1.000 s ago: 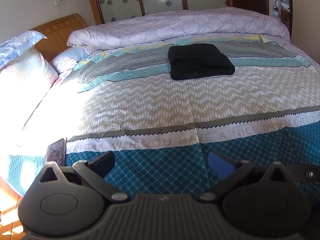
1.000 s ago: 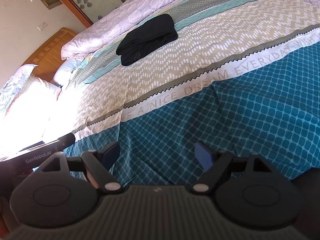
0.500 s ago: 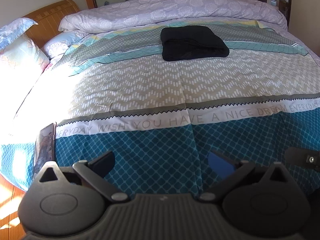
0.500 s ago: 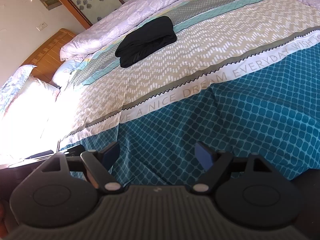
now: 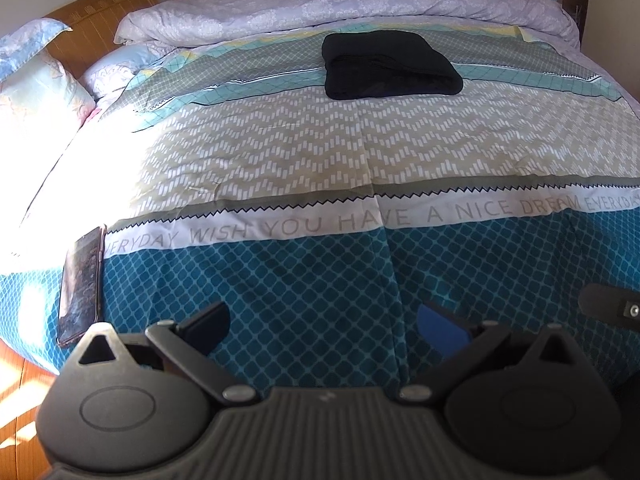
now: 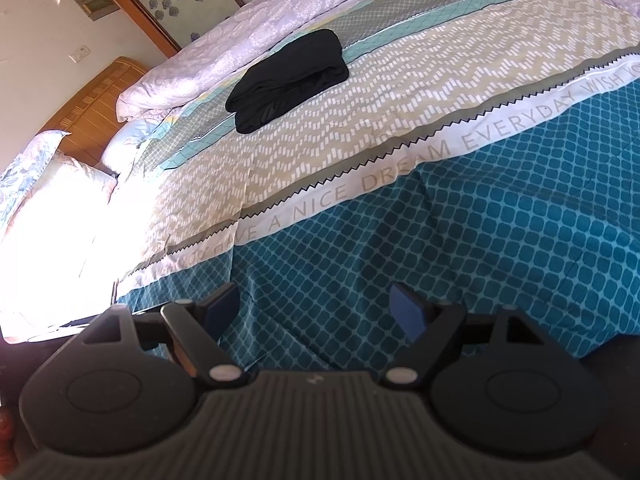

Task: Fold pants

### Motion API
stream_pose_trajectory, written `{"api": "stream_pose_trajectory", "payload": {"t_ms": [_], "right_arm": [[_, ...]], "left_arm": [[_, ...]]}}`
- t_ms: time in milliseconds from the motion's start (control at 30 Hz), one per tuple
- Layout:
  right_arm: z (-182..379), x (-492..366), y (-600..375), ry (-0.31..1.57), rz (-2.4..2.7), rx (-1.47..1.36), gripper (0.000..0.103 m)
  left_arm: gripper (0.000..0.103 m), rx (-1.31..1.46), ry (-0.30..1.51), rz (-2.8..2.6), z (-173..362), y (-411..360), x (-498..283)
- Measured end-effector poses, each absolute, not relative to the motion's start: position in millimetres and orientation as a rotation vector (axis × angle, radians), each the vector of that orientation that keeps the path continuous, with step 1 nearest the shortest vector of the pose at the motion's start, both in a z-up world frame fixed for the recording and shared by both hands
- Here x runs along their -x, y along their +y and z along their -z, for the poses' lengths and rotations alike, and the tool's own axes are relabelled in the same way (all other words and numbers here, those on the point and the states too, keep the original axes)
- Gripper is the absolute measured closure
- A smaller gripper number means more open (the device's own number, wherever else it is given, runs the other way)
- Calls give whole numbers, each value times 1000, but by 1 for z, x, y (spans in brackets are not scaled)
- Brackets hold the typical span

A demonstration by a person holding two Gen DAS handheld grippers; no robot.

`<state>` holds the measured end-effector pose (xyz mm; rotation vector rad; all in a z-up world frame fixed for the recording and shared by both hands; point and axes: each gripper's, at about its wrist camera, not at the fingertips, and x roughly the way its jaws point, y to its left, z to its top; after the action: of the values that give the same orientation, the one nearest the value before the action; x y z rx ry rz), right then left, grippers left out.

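The black pants [image 5: 388, 66] lie as a folded bundle far back on the patterned bedspread [image 5: 320, 160], close to the rolled lilac duvet. From the right wrist view the same pants [image 6: 290, 80] sit at the upper left of the bed. My left gripper [image 5: 324, 320] is open over the teal front part of the spread, nothing between its fingers and far from the pants. My right gripper [image 6: 316, 306] is open too, also over the teal area with nothing held.
A phone [image 5: 80, 284] lies on the bed's front left corner. Pillows [image 5: 36, 80] and a wooden headboard [image 5: 100, 12] are at the left. The rolled duvet [image 5: 340, 4] runs along the far side. Part of the other gripper [image 5: 612, 306] shows at the right edge.
The left wrist view has tilted downward a little, so the pants and duvet sit higher in it and more of the phone shows. The right view is nearly unchanged.
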<state>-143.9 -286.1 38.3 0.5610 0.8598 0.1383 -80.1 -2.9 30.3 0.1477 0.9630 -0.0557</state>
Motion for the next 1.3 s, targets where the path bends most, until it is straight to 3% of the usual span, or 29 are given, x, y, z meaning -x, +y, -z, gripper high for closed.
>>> {"api": "stream_pose_trajectory", "payload": {"t_ms": [433,733,1300], "right_arm": [[-37,143,-287,858,-122,-563,19],[-37,143,-287,858,-122,-561,19],[-46,147,-284,796,-77,-504,19]], "left_arm": [[0,-172,969,19,-26,-2,78],[0,-276,855,-54,-35,-8,84],[0,-88,1009,69,-35,-1,81]]}}
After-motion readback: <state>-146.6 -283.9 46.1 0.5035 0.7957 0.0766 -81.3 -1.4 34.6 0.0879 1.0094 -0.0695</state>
